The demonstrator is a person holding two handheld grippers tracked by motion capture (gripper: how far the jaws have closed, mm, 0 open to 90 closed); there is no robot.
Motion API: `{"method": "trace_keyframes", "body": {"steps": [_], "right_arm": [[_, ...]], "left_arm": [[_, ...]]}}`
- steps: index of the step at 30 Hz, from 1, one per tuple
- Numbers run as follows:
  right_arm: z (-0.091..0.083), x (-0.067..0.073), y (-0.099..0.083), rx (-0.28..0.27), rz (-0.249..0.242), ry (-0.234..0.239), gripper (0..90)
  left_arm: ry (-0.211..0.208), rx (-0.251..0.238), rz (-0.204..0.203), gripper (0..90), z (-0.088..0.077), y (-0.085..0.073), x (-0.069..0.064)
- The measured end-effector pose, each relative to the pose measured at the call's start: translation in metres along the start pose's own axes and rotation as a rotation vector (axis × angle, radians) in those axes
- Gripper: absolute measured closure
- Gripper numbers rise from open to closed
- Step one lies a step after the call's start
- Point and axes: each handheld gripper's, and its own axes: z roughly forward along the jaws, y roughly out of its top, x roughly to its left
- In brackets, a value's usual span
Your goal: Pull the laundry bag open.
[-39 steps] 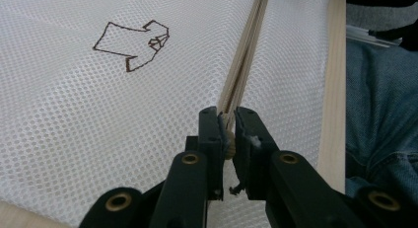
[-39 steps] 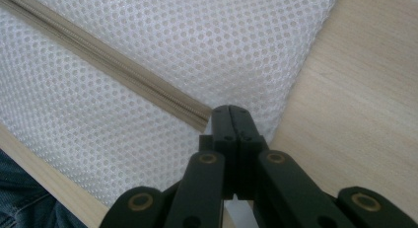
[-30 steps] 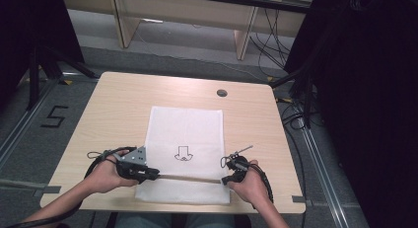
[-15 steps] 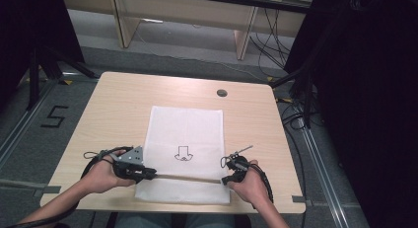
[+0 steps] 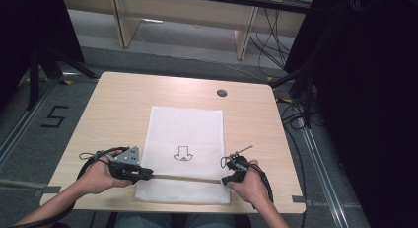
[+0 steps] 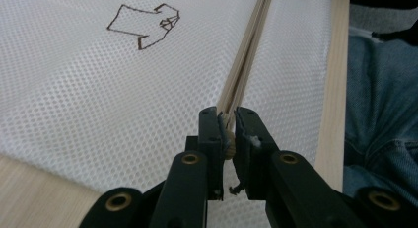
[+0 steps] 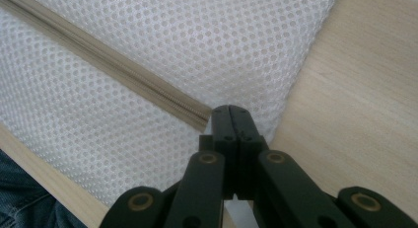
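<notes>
A white mesh bag (image 5: pixel 186 134) lies flat on the wooden table (image 5: pixel 123 104), with a drawn arrow (image 5: pixel 184 154) on it. A beige zipper (image 5: pixel 187 178) crosses it near the front edge. My left gripper (image 5: pixel 150 175) is shut on the zipper's left end. In the left gripper view the jaws (image 6: pixel 226 114) pinch a beige pull and the zipper (image 6: pixel 246 65) runs away from them. My right gripper (image 5: pixel 226 180) is shut at the zipper's right end. In the right gripper view its jaws (image 7: pixel 230 109) are pressed together where the zipper (image 7: pixel 108 60) ends at the bag's edge.
A dark round hole (image 5: pixel 222 93) sits in the table's far right part. The table's front edge lies just behind both hands, with the person's jeans (image 6: pixel 379 114) below it. Bare wood flanks the bag on both sides. A number 5 (image 5: pixel 54 117) is taped on the floor at left.
My left hand and gripper have edged slightly to the left along the zipper line. The right gripper has stayed put.
</notes>
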Motion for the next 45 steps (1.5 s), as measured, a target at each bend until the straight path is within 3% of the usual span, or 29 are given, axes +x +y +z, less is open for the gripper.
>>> {"method": "trace_keyframes", "body": {"steps": [2,4,11,20,21,23,24,26,37,42,43,44,45], "right_arm": [[0.0,0.0,0.0,0.003,0.0,0.001,90.0],[0.0,0.0,0.0,0.003,0.0,0.002,90.0],[0.0,0.0,0.0,0.005,0.001,-0.001,90.0],[-0.001,0.001,0.0,0.011,0.004,-0.001,90.0],[-0.001,0.001,0.0,0.012,0.004,-0.001,90.0],[0.0,0.001,0.0,0.009,0.004,-0.002,90.0],[0.0,0.0,0.0,0.007,0.005,-0.001,90.0],[0.001,0.0,0.0,-0.003,0.008,0.002,90.0],[0.0,0.0,0.0,0.005,0.008,0.004,90.0],[0.0,-0.001,0.0,0.003,-0.001,0.004,90.0],[0.0,-0.001,0.0,0.003,-0.001,0.005,90.0],[0.0,-0.001,0.0,0.002,-0.001,0.005,90.0],[0.0,-0.001,0.0,0.0,-0.001,0.006,90.0]], "left_arm": [[-0.009,-0.017,-0.014,81.9,0.0,-0.001,0.0],[0.013,0.007,-0.002,81.9,-0.003,-0.003,0.001],[0.035,0.013,-0.014,81.9,-0.013,-0.01,0.004],[0.029,-0.002,-0.042,81.9,-0.018,-0.02,0.005],[0.041,0.019,-0.009,81.9,-0.018,-0.02,0.007],[0.037,0.007,-0.049,81.9,-0.018,-0.023,0.006],[0.053,0.031,-0.025,81.9,-0.018,-0.024,0.007],[0.06,0.046,-0.02,81.9,-0.019,-0.026,0.008],[0.087,0.062,-0.064,81.9,-0.021,-0.043,0.012],[0.1,0.087,-0.047,81.8,-0.02,-0.043,0.014],[0.095,0.075,-0.07,81.8,-0.018,-0.044,0.013],[0.104,0.143,-0.012,86.4,-0.021,-0.044,0.017],[0.15,0.161,-0.02,89.7,-0.019,-0.047,0.017]]}}
